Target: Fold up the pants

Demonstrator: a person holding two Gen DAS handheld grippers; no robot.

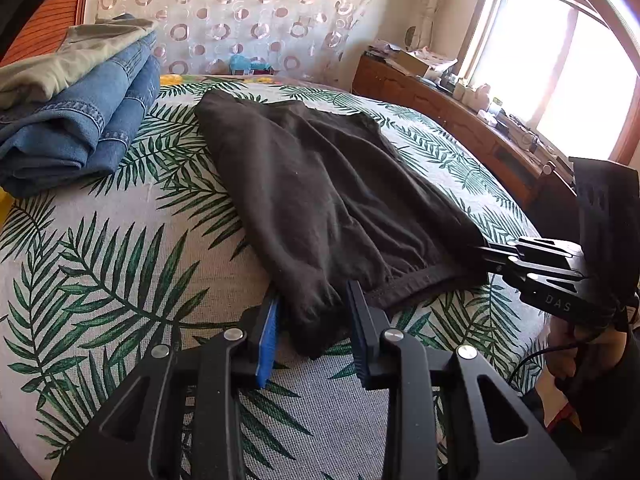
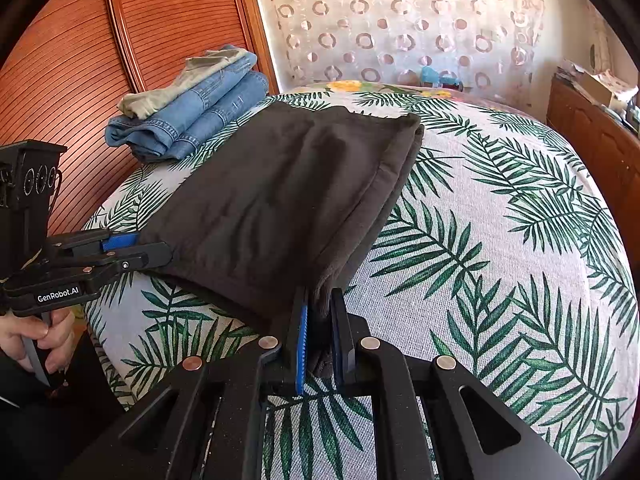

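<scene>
Dark brown pants (image 1: 320, 184) lie folded on the palm-leaf bedcover (image 1: 100, 264), also in the right wrist view (image 2: 280, 200). My left gripper (image 1: 314, 312) has its jaws apart around the near left corner of the pants, with cloth between them. It shows from the side in the right wrist view (image 2: 156, 248). My right gripper (image 2: 320, 312) is shut on the near right corner of the pants. It also shows at the waistband edge in the left wrist view (image 1: 486, 254).
A stack of folded blue jeans (image 1: 80, 120) with a khaki garment on top sits at the back left of the bed. A wooden dresser (image 1: 460, 120) with clutter stands at the right, under a bright window. A wooden slatted wall (image 2: 60, 100) is at the left.
</scene>
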